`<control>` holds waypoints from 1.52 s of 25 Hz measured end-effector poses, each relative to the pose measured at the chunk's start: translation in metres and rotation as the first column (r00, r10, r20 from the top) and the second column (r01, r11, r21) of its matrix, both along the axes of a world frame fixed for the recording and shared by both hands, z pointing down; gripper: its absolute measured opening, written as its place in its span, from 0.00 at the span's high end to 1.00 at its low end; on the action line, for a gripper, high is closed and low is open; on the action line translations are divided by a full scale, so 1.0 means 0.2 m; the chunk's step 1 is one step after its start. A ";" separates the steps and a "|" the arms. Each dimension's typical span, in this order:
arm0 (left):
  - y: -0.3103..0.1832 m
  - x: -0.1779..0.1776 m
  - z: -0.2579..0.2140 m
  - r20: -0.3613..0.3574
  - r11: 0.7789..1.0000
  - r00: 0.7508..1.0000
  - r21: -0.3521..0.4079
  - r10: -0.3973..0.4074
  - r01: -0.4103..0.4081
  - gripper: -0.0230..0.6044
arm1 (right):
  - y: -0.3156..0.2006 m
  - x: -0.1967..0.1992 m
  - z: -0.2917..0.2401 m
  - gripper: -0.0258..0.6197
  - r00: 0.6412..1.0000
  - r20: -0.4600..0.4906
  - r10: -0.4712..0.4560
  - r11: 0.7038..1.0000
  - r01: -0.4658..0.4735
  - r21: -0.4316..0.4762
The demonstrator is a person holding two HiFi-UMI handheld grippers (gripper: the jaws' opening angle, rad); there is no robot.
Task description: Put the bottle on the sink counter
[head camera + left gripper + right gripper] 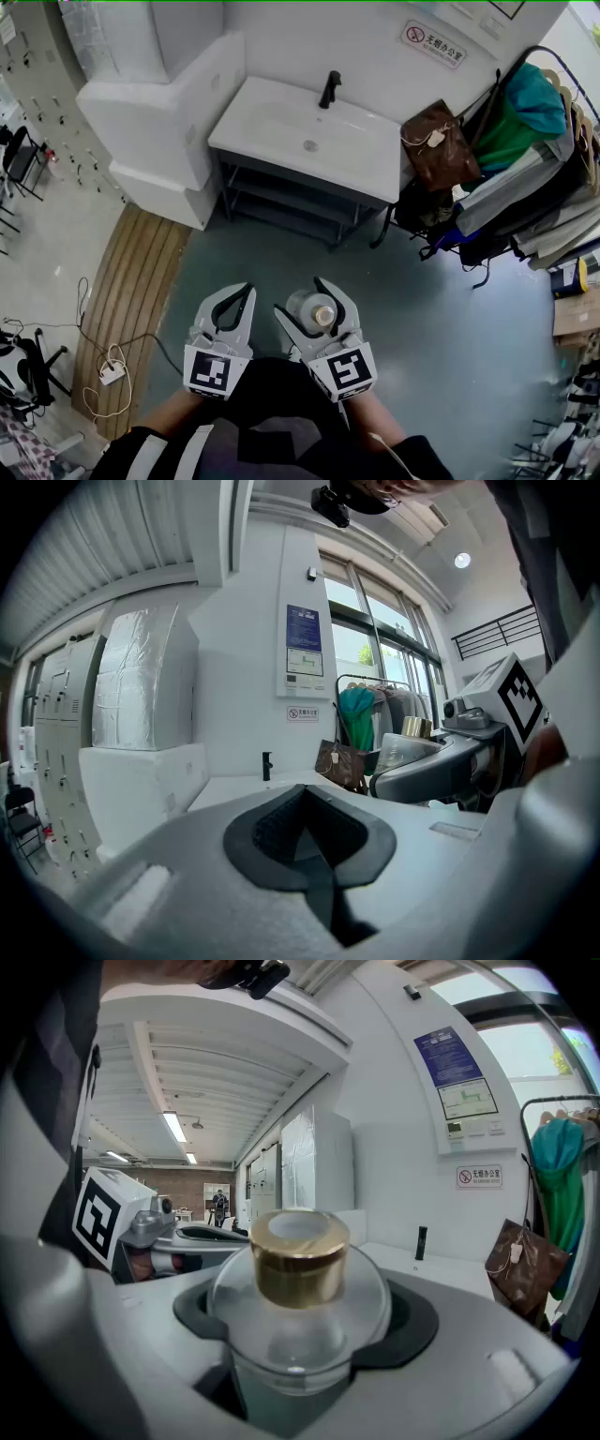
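**Bottle upright in your right gripper, sink counter straight ahead**

Closest to you, your right gripper (302,298) has its jaws spread wide around the clear bottle (314,309). The pads press on its round body. Its gold cap (298,1255) points up, so the bottle's long axis stands upright.

Your left gripper (240,291) sits just beside it, jaws closed together on nothing.

Beyond both, across the grey floor (441,319), the sink counter (272,117) lies forward of the bottle and well apart from it. The black faucet (329,89) stands at its far edge and a brown bag (441,145) hangs at its right end.

The right arm likely makes this carry alone. Go straight forward, keep the cap up, and aim for bare white top in front of the faucet.
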State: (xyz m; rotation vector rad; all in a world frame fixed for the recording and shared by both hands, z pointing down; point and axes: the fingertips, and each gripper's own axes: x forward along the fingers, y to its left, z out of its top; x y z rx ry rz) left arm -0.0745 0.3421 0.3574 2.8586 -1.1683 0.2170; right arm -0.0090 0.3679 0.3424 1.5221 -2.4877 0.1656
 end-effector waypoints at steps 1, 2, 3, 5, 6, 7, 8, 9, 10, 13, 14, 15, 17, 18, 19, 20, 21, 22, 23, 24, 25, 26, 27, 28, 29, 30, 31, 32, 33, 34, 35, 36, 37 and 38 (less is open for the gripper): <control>0.00 -0.02 0.00 -0.003 1.000 1.000 0.000 -0.004 0.004 0.96 | 0.00 -0.01 0.01 0.44 1.000 -0.009 -0.001 1.000 0.001 0.000; -0.01 -0.04 0.00 -0.006 1.000 1.000 0.000 -0.007 0.007 0.96 | 0.00 -0.02 0.02 0.44 1.000 -0.017 -0.002 1.000 0.002 -0.001; -0.01 -0.06 0.00 -0.007 1.000 1.000 0.000 -0.010 0.010 0.96 | 0.00 -0.04 0.03 0.44 1.000 -0.022 -0.003 1.000 0.003 -0.001; -0.02 -0.10 -0.01 -0.004 1.000 1.000 0.002 -0.010 0.010 0.96 | -0.01 -0.07 0.04 0.44 1.000 -0.027 -0.005 1.000 0.005 -0.004; -0.02 -0.12 -0.02 0.001 1.000 1.000 0.003 -0.008 0.008 0.96 | -0.01 -0.09 0.03 0.44 1.000 -0.029 -0.008 1.000 0.008 -0.001; -0.02 -0.14 -0.03 0.004 1.000 1.000 0.005 -0.008 0.008 0.96 | -0.01 -0.11 0.03 0.44 0.999 -0.033 -0.012 1.000 0.013 0.004; -0.02 -0.16 -0.03 0.004 1.000 1.000 0.007 -0.011 0.011 0.96 | -0.02 -0.13 0.02 0.44 0.999 -0.036 -0.017 1.000 0.018 0.008; -0.03 -0.18 -0.02 0.002 1.000 1.000 0.009 -0.015 0.015 0.96 | -0.02 -0.15 0.02 0.44 0.999 -0.039 -0.021 1.000 0.021 0.011; -0.03 -0.20 -0.02 0.000 1.000 1.000 0.011 -0.020 0.020 0.96 | -0.03 -0.17 0.02 0.44 0.999 -0.040 -0.023 1.000 0.023 0.012; -0.04 -0.26 -0.02 -0.013 0.999 0.999 0.007 -0.035 0.035 0.96 | -0.04 -0.21 0.00 0.44 0.999 -0.024 -0.022 1.000 0.022 0.012; -0.05 -0.28 -0.02 -0.014 0.999 0.999 0.008 -0.037 0.038 0.96 | -0.05 -0.23 0.00 0.44 1.000 -0.012 -0.022 1.000 0.022 0.011; -0.05 -0.30 -0.03 -0.010 0.999 0.999 0.010 -0.037 0.038 0.96 | -0.05 -0.25 -0.01 0.44 1.000 -0.001 -0.022 1.000 0.022 0.011; -0.06 -0.34 -0.04 -0.007 0.999 0.999 0.012 -0.040 0.040 0.96 | -0.06 -0.28 -0.03 0.44 1.000 0.010 -0.022 1.000 0.022 0.015; -0.06 -0.36 -0.04 -0.009 0.999 0.999 0.012 -0.042 0.042 0.96 | -0.07 -0.30 -0.03 0.43 1.000 0.011 -0.023 1.000 0.023 0.018; -0.07 -0.38 -0.05 -0.011 0.999 0.999 0.014 -0.045 0.045 0.96 | -0.07 -0.31 -0.04 0.43 1.000 0.010 -0.024 1.000 0.023 0.020; -0.07 -0.39 -0.06 -0.012 0.999 0.999 0.021 -0.046 0.047 0.96 | -0.08 -0.33 -0.04 0.44 1.000 0.008 -0.024 0.999 0.024 0.021; -0.06 -0.41 -0.07 -0.013 0.998 0.999 0.030 -0.046 0.046 0.96 | -0.08 -0.34 -0.04 0.43 1.000 0.007 -0.025 0.999 0.025 0.023; -0.06 -0.42 -0.09 -0.013 0.998 0.999 0.039 -0.042 0.042 0.96 | -0.08 -0.36 -0.05 0.43 1.000 0.005 -0.027 0.999 0.026 0.024; -0.05 -0.44 -0.10 -0.015 0.998 0.999 0.045 -0.039 0.039 0.96 | -0.08 -0.37 -0.05 0.43 1.000 0.003 -0.029 0.999 0.029 0.026; -0.05 -0.45 -0.12 -0.020 0.998 0.999 0.047 -0.039 0.040 0.96 | -0.09 -0.39 -0.06 0.44 0.999 -0.001 -0.032 0.999 0.032 0.028; -0.05 -0.47 -0.12 -0.026 0.998 0.999 0.046 -0.043 0.044 0.96 | -0.09 -0.41 -0.06 0.43 0.999 -0.005 -0.037 0.999 0.037 0.029; -0.06 -0.48 -0.12 -0.032 0.998 0.998 0.044 -0.048 0.050 0.96 | -0.10 -0.42 -0.06 0.43 0.999 -0.009 -0.043 0.999 0.043 0.028; -0.06 -0.49 -0.12 -0.036 0.998 0.998 0.043 -0.054 0.056 0.96 | -0.10 -0.43 -0.06 0.43 0.999 -0.012 -0.049 0.998 0.049 0.026; -0.07 -0.49 -0.12 -0.038 0.997 0.997 0.041 -0.060 0.062 0.96 | -0.10 -0.44 -0.06 0.43 0.998 -0.015 -0.055 0.998 0.055 0.023; -0.07 -0.50 -0.11 -0.037 0.997 0.997 0.039 -0.065 0.067 0.96 | -0.11 -0.45 -0.05 0.43 0.998 -0.016 -0.060 0.998 0.060 0.020; -0.08 -0.50 -0.11 -0.034 0.997 0.997 0.038 -0.071 0.072 0.96 | -0.11 -0.45 -0.05 0.43 0.998 -0.015 -0.065 0.998 0.065 0.017; -0.09 -0.51 -0.10 -0.031 0.996 0.996 0.036 -0.078 0.079 0.96 | -0.12 -0.45 -0.04 0.43 0.998 -0.014 -0.069 0.997 0.069 0.016; -0.10 -0.52 -0.10 -0.028 0.996 0.996 0.034 -0.087 0.088 0.96 | -0.13 -0.46 -0.04 0.43 0.997 -0.011 -0.073 0.997 0.073 0.015; -0.12 -0.52 -0.10 -0.027 0.995 0.995 0.032 -0.095 0.096 0.96 | -0.15 -0.46 -0.03 0.43 0.997 -0.009 -0.078 0.997 0.079 0.016; -0.13 -0.53 -0.09 -0.026 0.994 0.994 0.032 -0.103 0.104 0.96 | -0.16 -0.47 -0.03 0.43 0.996 -0.006 -0.084 0.996 0.084 0.016; -0.15 -0.53 -0.09 -0.023 0.993 0.994 0.035 -0.108 0.109 0.96 | -0.18 -0.47 -0.02 0.43 0.996 -0.005 -0.090 0.996 0.090 0.017; -0.16 -0.53 -0.09 -0.018 0.993 0.994 0.038 -0.112 0.113 0.96 | -0.20 -0.47 -0.01 0.43 0.995 -0.004 -0.096 0.995 0.096 0.016; -0.18 -0.53 -0.09 -0.013 0.992 0.993 0.042 -0.115 0.116 0.96 | -0.22 -0.47 0.00 0.43 0.995 -0.004 -0.102 0.995 0.102 0.016; -0.20 -0.53 -0.09 -0.009 0.992 0.993 0.045 -0.118 0.119 0.96 | -0.24 -0.47 0.00 0.43 0.994 -0.002 -0.107 0.994 0.107 0.015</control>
